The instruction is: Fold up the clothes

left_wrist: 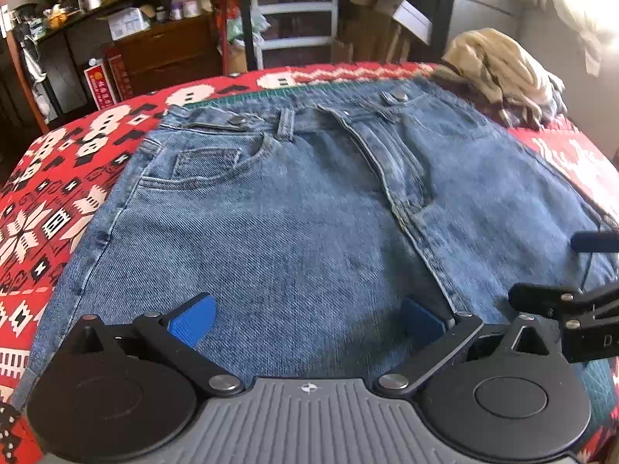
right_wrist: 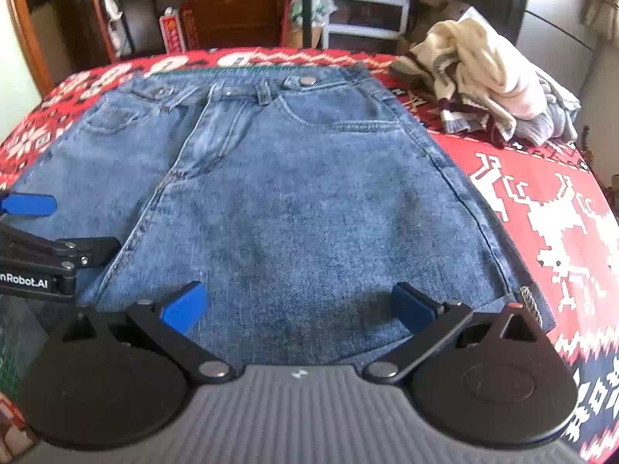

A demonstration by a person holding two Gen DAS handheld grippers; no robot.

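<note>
1. Red patterned blanket (left_wrist: 58,208) covers the surface; shelves behind.
2. Jeans (left_wrist: 294,208) lie flat, waistband far side, under both grippers.
3. Left gripper (left_wrist: 307,321) wide open, empty.
4. Right gripper (right_wrist: 298,305) wide open, empty; clothes pile (right_wrist: 487,77) ahead-right.

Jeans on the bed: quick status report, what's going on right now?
Left gripper and right gripper both open, empty. Jeans spread flat, waistband far side. Heap of clothes beside, not in the way.

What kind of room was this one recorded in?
Likely a lived-in home room, perhaps a bedroom or storage room: jeans lie on a red patterned blanket, with cluttered wooden shelves, plastic drawers and piled clothes behind.
</note>
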